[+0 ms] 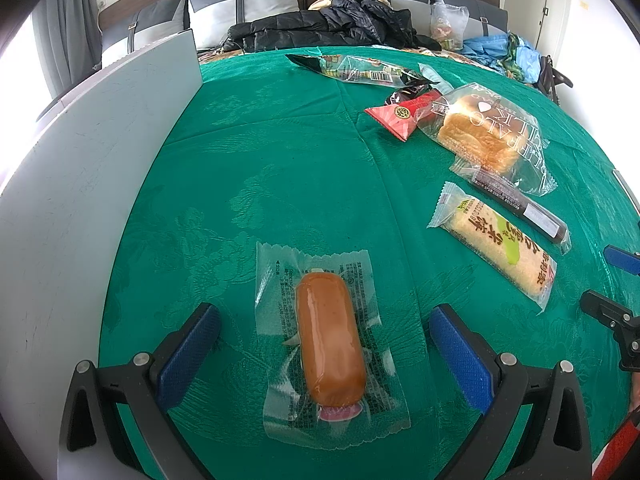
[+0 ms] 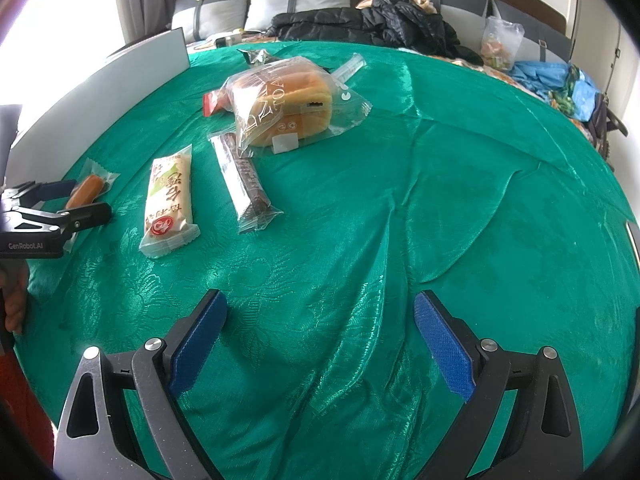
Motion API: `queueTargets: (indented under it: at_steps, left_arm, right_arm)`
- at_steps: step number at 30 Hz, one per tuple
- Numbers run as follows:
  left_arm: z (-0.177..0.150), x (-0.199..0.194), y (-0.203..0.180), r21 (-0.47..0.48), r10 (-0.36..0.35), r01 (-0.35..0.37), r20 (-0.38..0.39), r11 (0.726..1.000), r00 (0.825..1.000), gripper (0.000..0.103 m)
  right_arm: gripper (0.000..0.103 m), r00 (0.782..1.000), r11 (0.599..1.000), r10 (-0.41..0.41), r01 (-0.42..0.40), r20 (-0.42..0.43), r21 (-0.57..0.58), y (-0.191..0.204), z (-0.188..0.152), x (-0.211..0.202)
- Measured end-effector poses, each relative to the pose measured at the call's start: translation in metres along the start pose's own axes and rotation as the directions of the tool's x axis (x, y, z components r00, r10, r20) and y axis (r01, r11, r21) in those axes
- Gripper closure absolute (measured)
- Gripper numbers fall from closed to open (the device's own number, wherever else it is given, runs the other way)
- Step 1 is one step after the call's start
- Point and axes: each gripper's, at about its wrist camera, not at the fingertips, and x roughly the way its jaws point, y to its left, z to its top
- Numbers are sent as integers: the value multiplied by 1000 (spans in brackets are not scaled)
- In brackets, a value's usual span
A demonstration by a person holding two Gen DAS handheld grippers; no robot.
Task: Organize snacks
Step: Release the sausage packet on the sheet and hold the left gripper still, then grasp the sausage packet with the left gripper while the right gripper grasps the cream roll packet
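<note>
sausage pack (image 1: pixel 330 344) nearest, left | rice bar (image 1: pixel 496 246) right | bread bag (image 1: pixel 486 136) behind

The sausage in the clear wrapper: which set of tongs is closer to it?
Left. The left tongs stand open around the sausage, one finger on each side. The right tongs hang open over bare green cloth, well off to its right.

On the green cloth, a sausage (image 1: pixel 330 339) sealed in a clear wrapper lies flat at about 6 o'clock in the left wrist view, lengthwise toward 12. At 3 o'clock lies a pale rice cracker pack (image 1: pixel 498 243), angled, with a dark slim bar (image 1: pixel 520 205) just beside it. At 2 o'clock a bagged milk bread loaf (image 1: pixel 478 134) overlaps the bar's end (and touches a red packet (image 1: pixel 400 115)). A crumpled clear-and-black wrapper (image 1: pixel 356 69) lies at 12 o'clock.
</note>
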Motion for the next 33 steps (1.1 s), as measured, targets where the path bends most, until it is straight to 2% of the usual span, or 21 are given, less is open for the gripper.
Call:
queueTargets:
  at_steps: [16, 20, 21, 22, 23, 25, 28, 30, 33]
  left_arm:
    - [0, 0, 0, 0, 1, -1, 0, 1000, 1000, 0]
    - [0, -2, 1, 7, 1, -1, -20, 1000, 1000, 1]
    - [0, -4, 1, 5, -2, 2, -25, 1000, 1000, 4]
    - [-2, -9, 1, 7, -6, 6, -18, 1000, 1000, 15]
    - [-3, -14, 0, 15, -13, 13, -8, 1000, 1000, 35]
    - [-4, -21, -2, 18, -20, 20, -1, 1000, 1000, 59]
    - [-6, -26, 4, -34, -44, 44, -4, 998, 999, 68]
    - [-10, -30, 11, -93, -60, 59, -3, 994, 998, 70]
    - [-18, -36, 13, -115, -65, 65, 4, 991, 998, 71]
  right_arm:
    - [6, 1000, 1000, 0, 0, -1, 0, 0, 0, 0]
    - [6, 1000, 1000, 0, 0, -1, 0, 0, 0, 0]
    - [6, 1000, 1000, 0, 0, -1, 0, 0, 0, 0]
    - [6, 1000, 1000, 0, 0, -1, 0, 0, 0, 0]
    - [6, 1000, 1000, 0, 0, -1, 0, 0, 0, 0]
    - [6, 1000, 1000, 0, 0, -1, -1, 0, 0, 0]
    - [6, 1000, 1000, 0, 0, -1, -1, 0, 0, 0]
    - [6, 1000, 1000, 0, 0, -1, -1, 0, 0, 0]
    - [6, 1000, 1000, 0, 0, -1, -1, 0, 0, 0]
